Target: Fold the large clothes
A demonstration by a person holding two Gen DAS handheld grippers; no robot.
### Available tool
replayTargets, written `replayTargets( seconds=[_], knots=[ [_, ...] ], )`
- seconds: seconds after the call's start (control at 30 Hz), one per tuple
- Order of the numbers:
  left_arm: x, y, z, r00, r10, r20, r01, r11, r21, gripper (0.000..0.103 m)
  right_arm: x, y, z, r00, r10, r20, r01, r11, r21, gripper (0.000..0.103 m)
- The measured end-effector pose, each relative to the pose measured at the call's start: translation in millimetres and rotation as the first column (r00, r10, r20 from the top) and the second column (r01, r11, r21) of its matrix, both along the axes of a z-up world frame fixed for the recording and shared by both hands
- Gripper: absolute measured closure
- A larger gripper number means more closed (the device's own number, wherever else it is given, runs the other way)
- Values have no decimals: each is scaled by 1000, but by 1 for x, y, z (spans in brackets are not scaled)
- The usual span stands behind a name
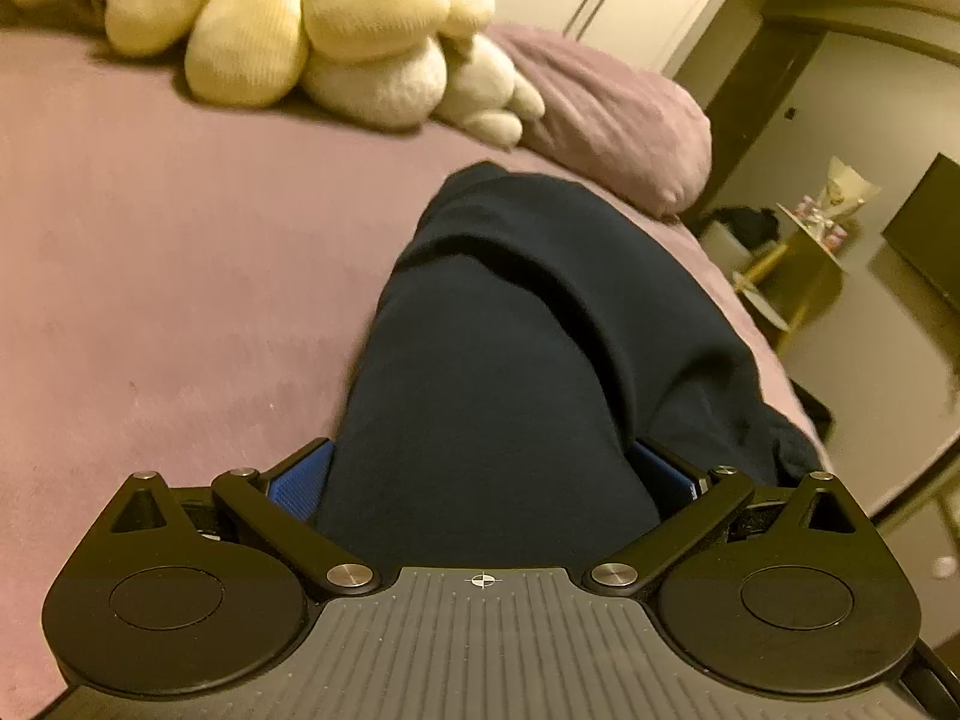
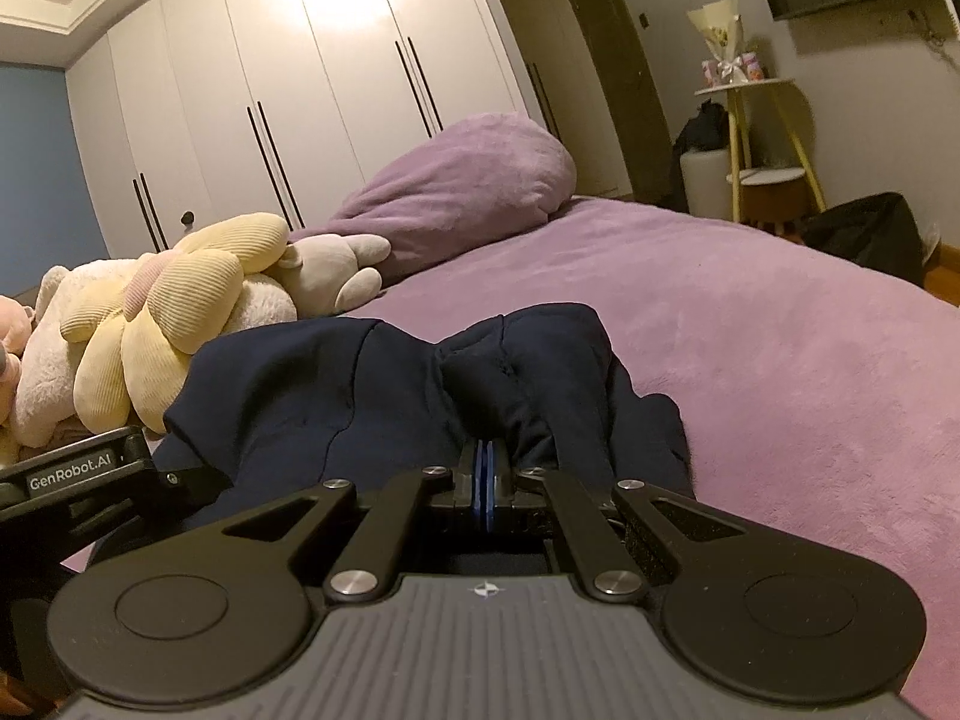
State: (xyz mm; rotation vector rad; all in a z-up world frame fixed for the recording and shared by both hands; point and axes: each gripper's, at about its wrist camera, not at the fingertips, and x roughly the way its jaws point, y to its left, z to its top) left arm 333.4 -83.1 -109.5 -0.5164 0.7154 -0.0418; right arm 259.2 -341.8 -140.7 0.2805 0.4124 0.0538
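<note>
A dark navy garment [image 1: 540,324] lies bunched lengthwise on the purple bed [image 1: 180,276]. In the left wrist view my left gripper [image 1: 483,471] has its jaws wide apart, and the cloth fills the gap and drapes over the blue pads [image 1: 300,483]; the fingertips are hidden under it. In the right wrist view the same garment [image 2: 336,396] spreads ahead, its folds puckering toward my right gripper [image 2: 485,462]. That gripper is shut, its blue pads pressed together on a pinch of the cloth. The left gripper's housing [image 2: 78,474] shows at the left edge.
Yellow and cream plush toys [image 2: 162,312] are piled beside the garment's far left, with a purple pillow [image 2: 468,186] behind. White wardrobe doors [image 2: 300,90] line the back wall. A small side table [image 2: 750,120] and a dark bag [image 2: 864,234] stand past the bed's right edge.
</note>
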Motion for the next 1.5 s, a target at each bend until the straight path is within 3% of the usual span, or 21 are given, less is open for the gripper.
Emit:
replayTargets(
  seconds=[0.1,0.2,0.23,0.27,0.3,0.33,0.4,0.5,0.53,0.57,0.63,0.7,0.73,0.8,0.93,1.07,1.23,1.37,1.4,1.47,1.5],
  knots=[
    [-3,35,11,993,-97,-70,87,986,-144,0,0,-6,15,999,7,-40,-5,999,48,103],
    [-19,70,18,987,-146,-73,127,967,-220,0,-8,-30,39,989,71,-127,-47,982,184,98],
    [-23,78,19,983,-167,-71,146,962,-231,0,-18,-42,47,987,82,-139,-48,971,234,85],
    [-26,83,18,980,-186,-74,164,957,-239,0,-26,-52,50,986,72,-153,-32,967,252,63],
    [-27,86,16,975,-205,-80,180,951,-250,0,-34,-63,53,982,51,-183,-2,967,256,17],
    [-26,86,13,971,-223,-87,193,945,-265,0,-40,-73,53,978,48,-201,8,963,268,15],
    [-24,82,5,968,-236,-90,200,933,-299,0,-44,-95,43,962,113,-248,-11,925,380,16],
    [-16,76,-6,964,-247,-100,195,909,-367,0,-32,-118,15,927,204,-315,28,799,601,16],
    [-13,74,-9,965,-242,-101,190,911,-367,0,-27,-122,5,920,216,-328,46,770,636,17],
    [-10,72,-11,964,-243,-104,190,911,-366,0,-22,-122,-2,913,219,-345,58,766,640,19],
    [-4,69,-15,964,-246,-104,191,907,-375,0,-12,-119,-14,902,209,-378,75,786,613,21],
    [-4,68,-13,962,-258,-91,208,906,-368,9,-5,-111,-16,907,214,-363,51,798,600,33],
    [-4,67,-10,960,-269,-83,224,909,-351,12,-1,-107,-17,906,227,-358,36,800,599,47],
    [-9,69,-2,957,-280,-75,240,910,-339,24,7,-97,-18,897,238,-373,30,808,588,52],
    [-12,82,8,959,-276,-64,234,900,-367,31,12,-74,-4,895,253,-367,-27,852,523,62],
    [-23,105,29,975,-218,-38,196,931,-307,32,17,-48,12,896,266,-355,-63,869,491,62],
    [-51,161,50,992,-112,-52,100,977,-189,30,38,-2,5,857,365,-365,-113,823,557,63],
    [-63,182,35,990,-18,-140,-6,985,-171,22,47,52,-9,807,463,-367,-180,784,594,60],
    [-66,182,34,991,1,-137,-23,988,-156,20,47,62,-11,808,460,-368,-185,792,582,57],
    [-77,178,40,995,15,-96,-27,992,-125,14,43,75,-6,830,404,-385,-177,845,505,42],
    [-84,175,45,997,23,-79,-31,993,-111,14,40,78,-3,833,381,-401,-167,864,475,41]
  ],
)
